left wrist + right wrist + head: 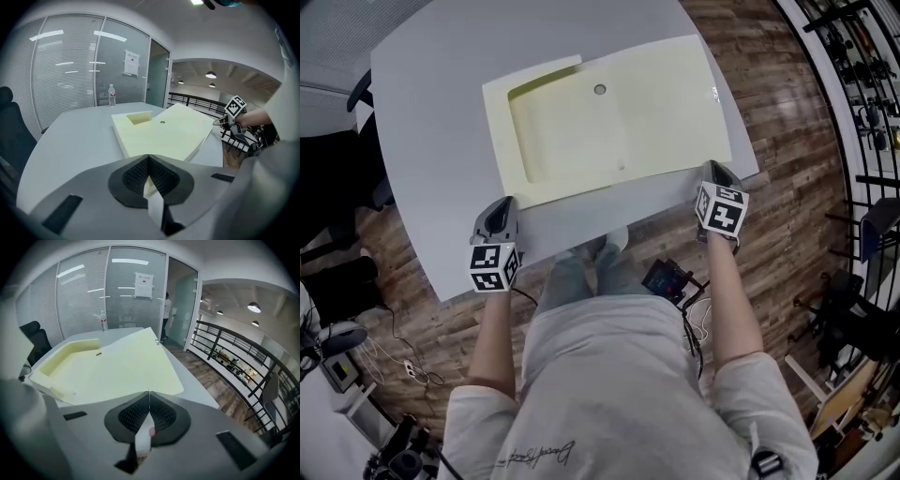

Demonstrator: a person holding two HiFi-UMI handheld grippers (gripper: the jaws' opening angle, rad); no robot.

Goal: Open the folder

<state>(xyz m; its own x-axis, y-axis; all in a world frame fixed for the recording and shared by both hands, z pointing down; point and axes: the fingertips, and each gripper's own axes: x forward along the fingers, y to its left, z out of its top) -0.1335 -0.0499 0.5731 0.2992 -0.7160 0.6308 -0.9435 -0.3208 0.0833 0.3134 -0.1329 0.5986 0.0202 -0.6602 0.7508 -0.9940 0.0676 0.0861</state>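
Note:
A pale yellow folder point(609, 117) lies on the grey table point(431, 141), with a small round snap point(599, 90) near its middle. My left gripper point(502, 208) is shut at the folder's near left corner, and a pale sliver shows between its pads point(140, 176). My right gripper point(713, 170) is shut on the near right corner of the top cover point(117, 366), which rises off the table on that side. In the left gripper view the folder point(164, 133) stretches away towards the right gripper point(225, 123).
A water bottle point(111, 95) stands at the table's far side. A black chair point(35, 336) is beside the table on the left. Glass walls and a door lie beyond, and a black railing point(225, 352) runs on the right. The table's edge point(581, 246) is just in front of me.

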